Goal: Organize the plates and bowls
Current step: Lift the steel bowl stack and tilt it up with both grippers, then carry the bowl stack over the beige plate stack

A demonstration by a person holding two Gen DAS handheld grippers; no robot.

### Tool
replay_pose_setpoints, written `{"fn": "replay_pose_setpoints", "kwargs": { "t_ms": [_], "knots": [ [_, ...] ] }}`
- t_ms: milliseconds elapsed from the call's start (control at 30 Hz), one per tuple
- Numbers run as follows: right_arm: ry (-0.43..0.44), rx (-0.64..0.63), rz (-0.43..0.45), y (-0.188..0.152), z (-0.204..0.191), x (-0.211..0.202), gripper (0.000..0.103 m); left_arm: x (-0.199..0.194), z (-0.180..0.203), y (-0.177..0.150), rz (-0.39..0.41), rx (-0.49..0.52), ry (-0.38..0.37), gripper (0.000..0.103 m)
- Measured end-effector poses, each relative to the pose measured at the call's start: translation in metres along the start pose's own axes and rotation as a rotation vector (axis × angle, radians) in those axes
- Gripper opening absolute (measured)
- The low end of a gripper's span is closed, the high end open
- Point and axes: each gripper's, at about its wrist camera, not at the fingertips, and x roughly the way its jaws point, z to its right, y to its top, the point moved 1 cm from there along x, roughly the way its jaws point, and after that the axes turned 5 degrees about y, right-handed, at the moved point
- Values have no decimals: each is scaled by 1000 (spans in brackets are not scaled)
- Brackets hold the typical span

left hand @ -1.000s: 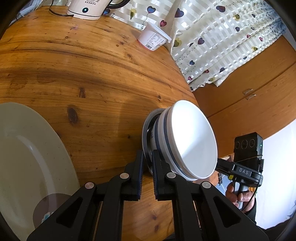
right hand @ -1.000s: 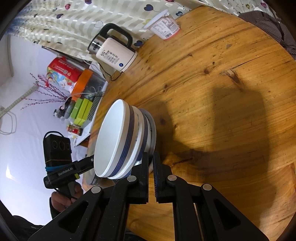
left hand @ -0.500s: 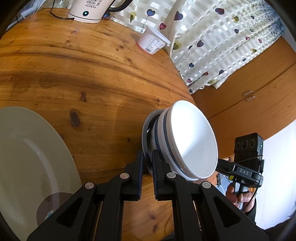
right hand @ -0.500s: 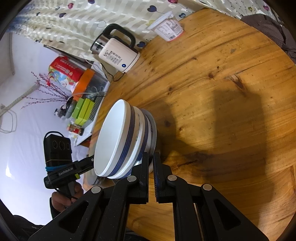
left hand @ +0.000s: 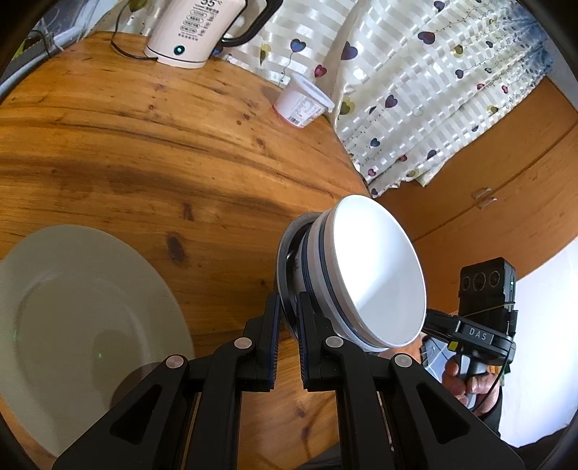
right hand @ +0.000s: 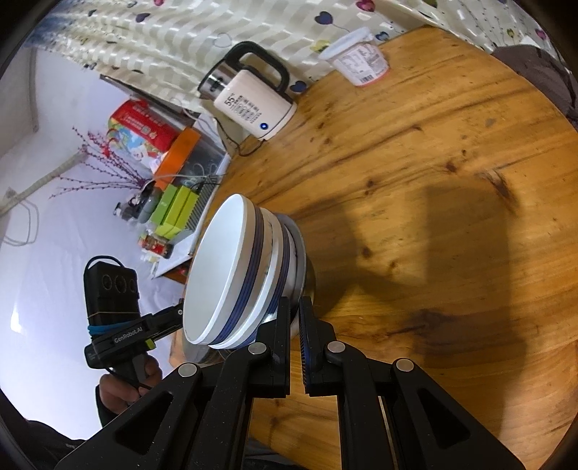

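A stack of white bowls with blue bands (left hand: 375, 274) (right hand: 231, 267) sits on a shallow grey metal plate (left hand: 285, 249) (right hand: 307, 267), and the whole stack hangs above the round wooden table (left hand: 144, 155). My left gripper (left hand: 287, 311) is shut on the near rim of that grey plate. From the opposite side, my right gripper (right hand: 294, 312) is shut on the same plate's rim. Each wrist view shows the other gripper's body behind the stack, held in a hand (left hand: 466, 383) (right hand: 123, 390). A large pale plate (left hand: 72, 307) lies on the table to the left.
A cream electric kettle (left hand: 195, 32) (right hand: 253, 101) and a yoghurt tub (left hand: 301, 105) (right hand: 357, 59) stand at the table's far edge by a heart-print curtain (left hand: 433, 90). Boxes and small bottles (right hand: 169, 202) crowd a shelf beyond the table. A wooden cabinet (left hand: 487, 173) stands on the right.
Both grippers have risen together with the stack still pinched between them. The table looks farther below, and more of the kettle has come into the left wrist view.
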Motion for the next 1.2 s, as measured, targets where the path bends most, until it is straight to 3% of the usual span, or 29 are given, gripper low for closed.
{"fn": "replay_pose_setpoints", "kwargs": {
  "t_ms": [667, 1200],
  "knots": [
    [45, -84, -82, 5, -48, 42, 6, -54, -35, -7, 96, -64, 64, 7],
    [85, -127, -181, 1, -82, 98, 6, -90, -78, -19, 150, -146, 127, 7]
  ]
}}
